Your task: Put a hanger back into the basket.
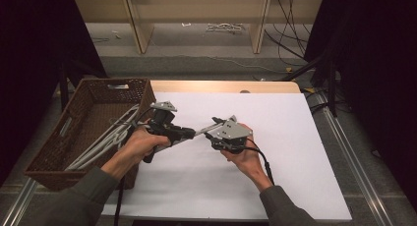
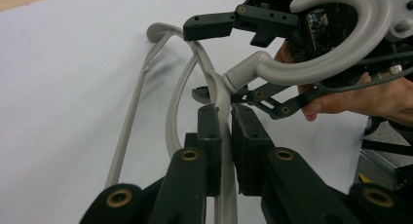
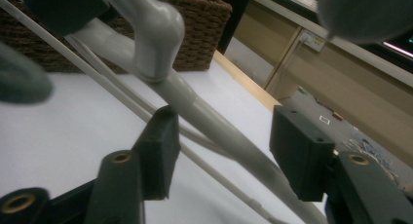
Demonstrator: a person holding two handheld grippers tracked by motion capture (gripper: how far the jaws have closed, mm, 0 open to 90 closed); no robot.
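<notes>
Grey plastic clothes hanger point(image 1: 199, 132) at frame centre in the high view, held above the white board point(image 1: 295, 152). Left gripper point(image 2: 223, 118) clamped on its arm. Right gripper point(image 3: 219, 151) straddles the arm near the hook, jaws not touching. Wicker basket point(image 1: 78, 118) at left holds more hangers point(image 1: 105, 140).

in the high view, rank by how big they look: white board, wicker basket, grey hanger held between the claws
1. white board, largest by far.
2. wicker basket, clearly smaller.
3. grey hanger, smallest; the claws and hands cover much of it, so only a short piece shows.
</notes>
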